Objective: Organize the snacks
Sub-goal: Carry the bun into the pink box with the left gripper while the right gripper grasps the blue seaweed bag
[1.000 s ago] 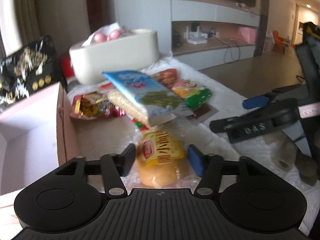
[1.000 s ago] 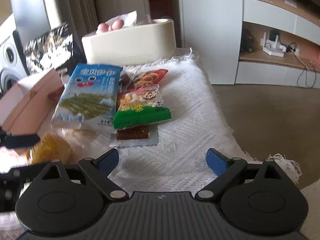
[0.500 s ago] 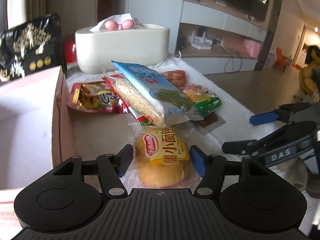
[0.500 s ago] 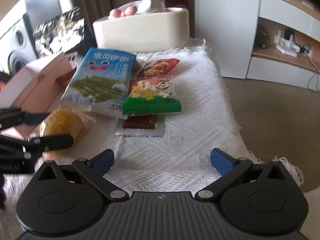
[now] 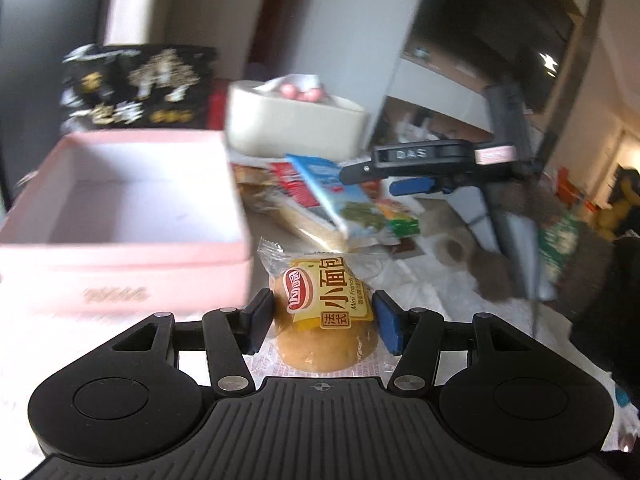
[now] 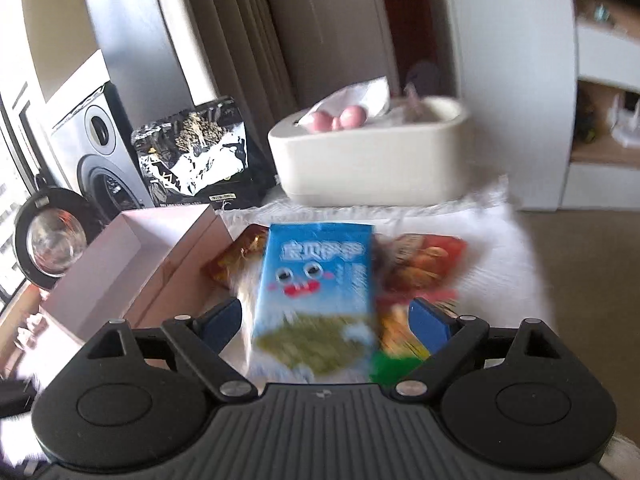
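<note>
My left gripper (image 5: 323, 322) is shut on a wrapped mini French bread bun (image 5: 326, 320) and holds it lifted beside the open pink box (image 5: 120, 216), at its right front corner. My right gripper (image 6: 324, 318) is open, its fingers on either side of the blue snack packet (image 6: 316, 292) that lies on top of the snack pile. The right gripper also shows in the left wrist view (image 5: 412, 184), above the blue packet (image 5: 340, 200). The pink box (image 6: 132, 264) is at the left in the right wrist view.
A cream tissue box (image 6: 372, 160) stands at the back of the white cloth (image 6: 508, 256). A black and gold bag (image 5: 136, 88) stands behind the pink box. Red, orange and green packets (image 6: 424, 256) lie under the blue one. A speaker (image 6: 92, 152) is at far left.
My left gripper has lifted the bun and swung left toward the pink box. My right gripper has moved forward over the pile, and its fingers now flank the blue packet.
</note>
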### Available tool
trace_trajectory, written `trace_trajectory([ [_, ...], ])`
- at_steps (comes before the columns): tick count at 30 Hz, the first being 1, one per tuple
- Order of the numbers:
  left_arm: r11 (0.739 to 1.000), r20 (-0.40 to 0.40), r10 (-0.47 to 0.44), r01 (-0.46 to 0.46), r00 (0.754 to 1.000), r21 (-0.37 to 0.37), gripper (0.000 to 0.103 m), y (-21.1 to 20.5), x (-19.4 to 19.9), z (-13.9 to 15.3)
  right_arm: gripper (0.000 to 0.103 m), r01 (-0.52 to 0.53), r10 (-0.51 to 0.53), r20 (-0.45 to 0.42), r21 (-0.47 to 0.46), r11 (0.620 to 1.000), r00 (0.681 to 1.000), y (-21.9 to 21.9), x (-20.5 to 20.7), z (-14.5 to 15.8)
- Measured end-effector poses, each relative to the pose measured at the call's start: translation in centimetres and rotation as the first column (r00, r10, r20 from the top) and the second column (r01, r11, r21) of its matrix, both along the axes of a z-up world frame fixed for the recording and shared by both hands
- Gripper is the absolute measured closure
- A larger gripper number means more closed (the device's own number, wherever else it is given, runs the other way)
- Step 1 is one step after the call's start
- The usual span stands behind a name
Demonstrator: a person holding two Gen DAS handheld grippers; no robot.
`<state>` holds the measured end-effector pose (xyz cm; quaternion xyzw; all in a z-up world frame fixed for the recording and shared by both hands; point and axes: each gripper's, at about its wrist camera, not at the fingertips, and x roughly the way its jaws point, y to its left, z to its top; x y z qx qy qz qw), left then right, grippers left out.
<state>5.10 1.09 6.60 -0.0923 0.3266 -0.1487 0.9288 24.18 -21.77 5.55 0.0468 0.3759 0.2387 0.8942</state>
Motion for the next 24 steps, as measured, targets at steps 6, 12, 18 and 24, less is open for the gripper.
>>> trace_trajectory([
  [6,0.997,-0.031,0.074,-0.074,0.997,-0.018,0.043,2.7,-1.8,-0.7,0.011,0.007,-0.010,-0.046,-0.055,0.998,0.999,2.0,2.3,-2.6],
  [12,0.996,-0.041,0.078,-0.079,0.996,-0.039,0.043,2.9,-2.1,-1.3,0.011,-0.117,0.108,-0.061,-0.183,0.976,0.992,4.8,0.6,-3.1],
  [18,0.999,-0.020,0.046,-0.046,0.999,-0.011,0.043,2.1,-3.0,-0.8,0.020,-0.103,0.105,0.000,-0.207,0.973,0.994,4.4,-1.3,-1.4],
  [24,0.999,-0.048,0.047,-0.047,0.998,0.001,0.043,2.0,-3.1,-1.4,0.021,-0.236,0.237,0.001,-0.110,0.966,0.971,1.7,-7.3,2.0],
])
